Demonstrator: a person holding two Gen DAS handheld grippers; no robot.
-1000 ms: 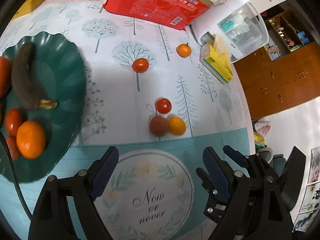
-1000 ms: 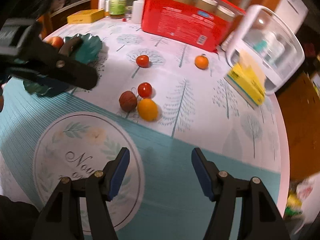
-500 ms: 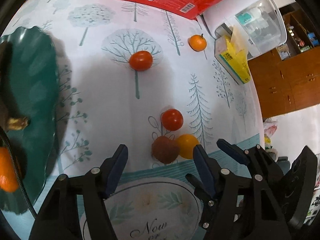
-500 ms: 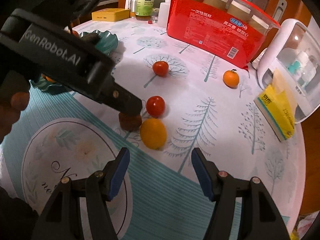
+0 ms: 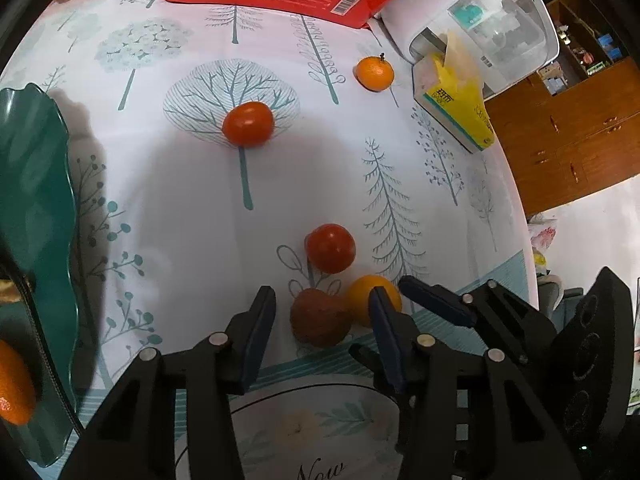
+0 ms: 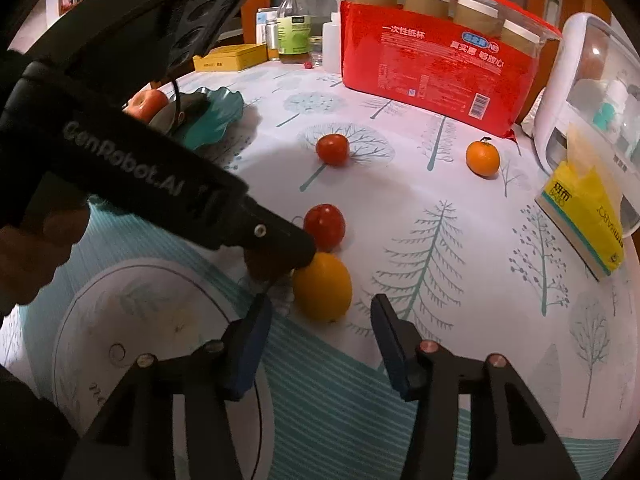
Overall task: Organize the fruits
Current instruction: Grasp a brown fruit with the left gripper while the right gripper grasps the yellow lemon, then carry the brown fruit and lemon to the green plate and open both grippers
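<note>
Near the front edge of the counter (image 5: pixel 400 152), right where the teal stripe of the cloth begins, three fruits sit bunched up: a rough brown round fruit (image 5: pixel 320 317), a smooth yellow-orange citrus (image 6: pixel 322 287) and a shiny red tomato (image 5: pixel 331 247).

The left gripper (image 5: pixel 320 316) is closing around the brown one, jaws either side but pads not on it yet as far as I can tell. The right gripper (image 6: pixel 320 312) is closing too, with the yellow citrus just ahead of its tips, so nothing held.

Progress-wise I'd say roughly halfway. The wavy dark-green plate (image 5: pixel 36 184) at the left edge already has an orange and a few other pieces. Still loose are those three, plus another red tomato (image 5: pixel 248 124) mid-counter and a small stemmed mandarin (image 5: pixel 375 73) toward the back right.

Room is tight at the cluster, both grippers nearly bumping. The stretch toward the plate looks open.
</note>
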